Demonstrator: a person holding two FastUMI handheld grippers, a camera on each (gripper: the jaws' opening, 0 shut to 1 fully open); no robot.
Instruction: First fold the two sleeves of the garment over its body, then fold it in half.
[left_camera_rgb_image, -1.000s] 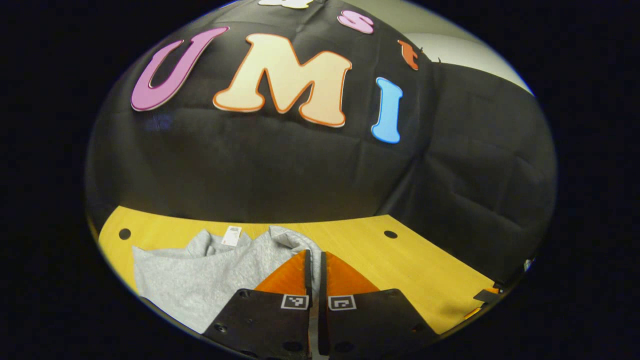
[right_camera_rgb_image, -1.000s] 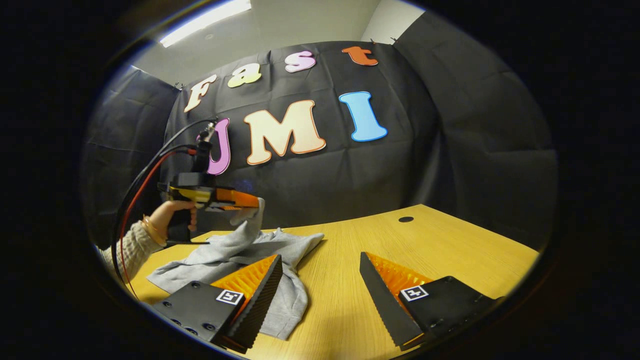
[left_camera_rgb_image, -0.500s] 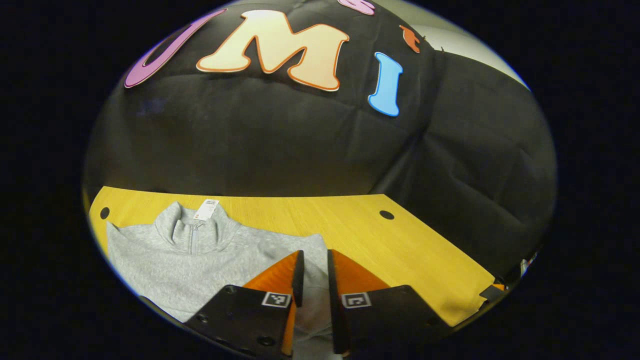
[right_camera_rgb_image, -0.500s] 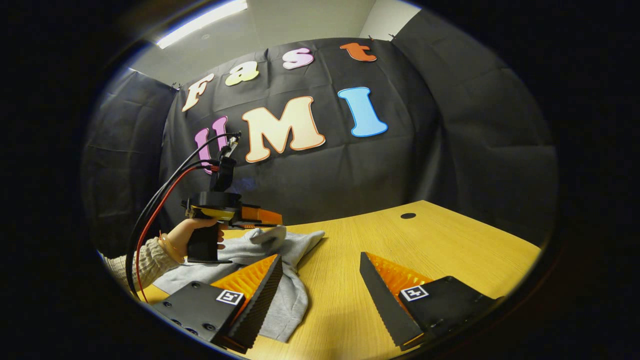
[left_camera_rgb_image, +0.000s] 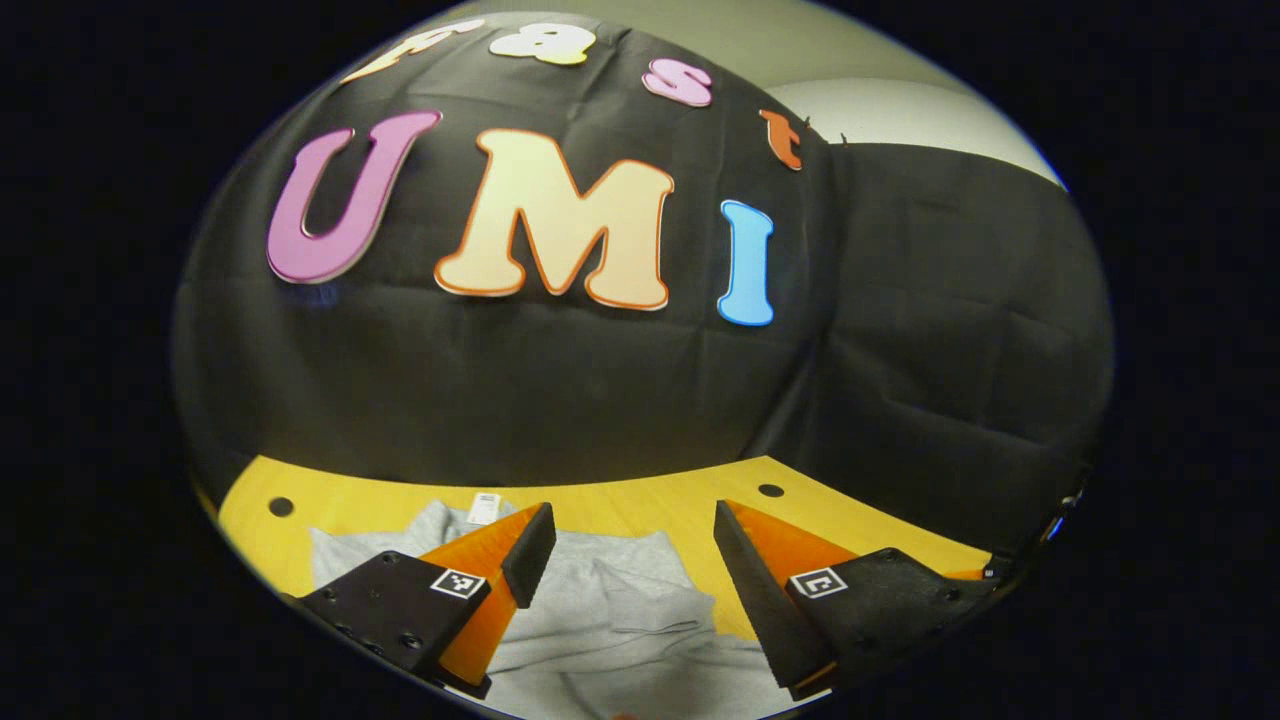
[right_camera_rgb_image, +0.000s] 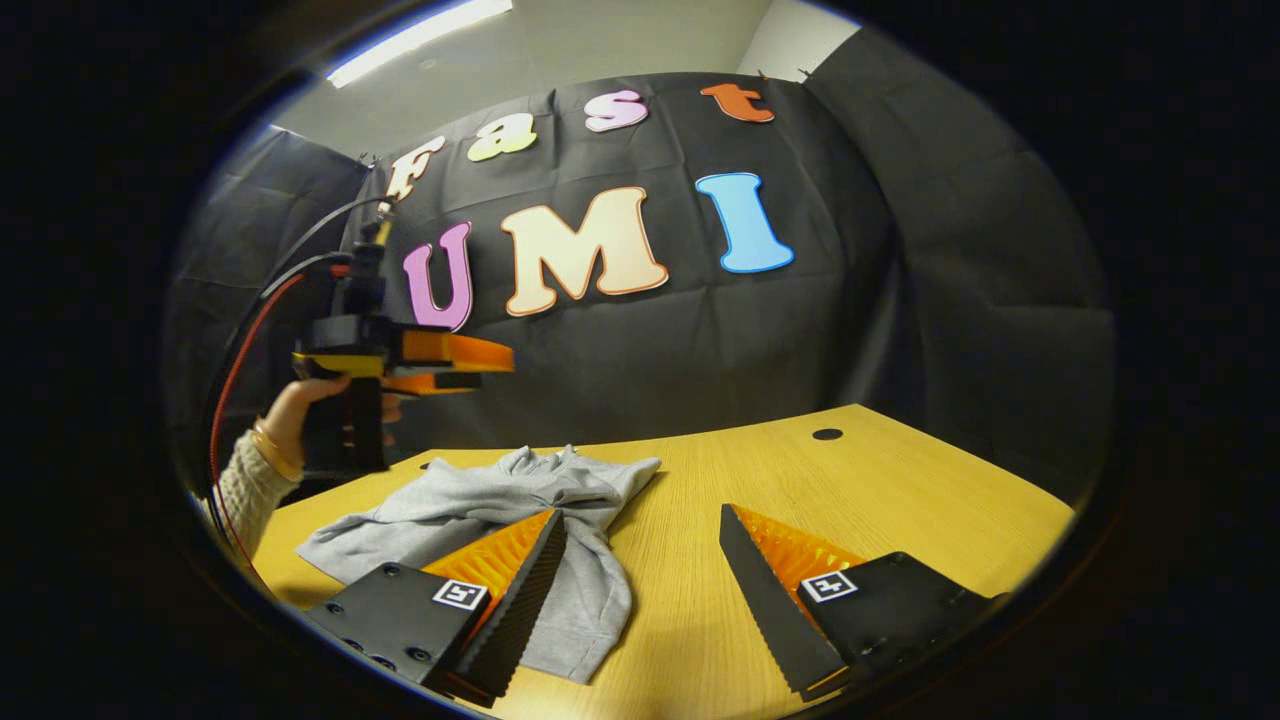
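Note:
A grey zip-collar garment (right_camera_rgb_image: 500, 500) lies on the yellow wooden table (right_camera_rgb_image: 850, 500), with one sleeve folded across its body and another sleeve (right_camera_rgb_image: 585, 610) trailing toward the front. In the left gripper view the garment (left_camera_rgb_image: 610, 610) lies below my left gripper (left_camera_rgb_image: 630, 525), which is open and holds nothing. From the right gripper view, that left gripper (right_camera_rgb_image: 480, 365) hangs in the air above the garment's far end, held by a hand (right_camera_rgb_image: 300, 410). My right gripper (right_camera_rgb_image: 640, 530) stands open low over the table, its left finger (right_camera_rgb_image: 515, 585) over the garment's near edge.
Round cable holes (left_camera_rgb_image: 771, 491) (right_camera_rgb_image: 827, 435) sit in the tabletop near its far edge. Red and black cables (right_camera_rgb_image: 235, 360) run from the left gripper. Bare wood lies to the right of the garment. The black cloth wall closes the back and sides.
My left gripper has opened, let go of the grey sleeve, and risen above the garment. The sleeve now lies on the garment's body. The right gripper has stayed open and nearly still.

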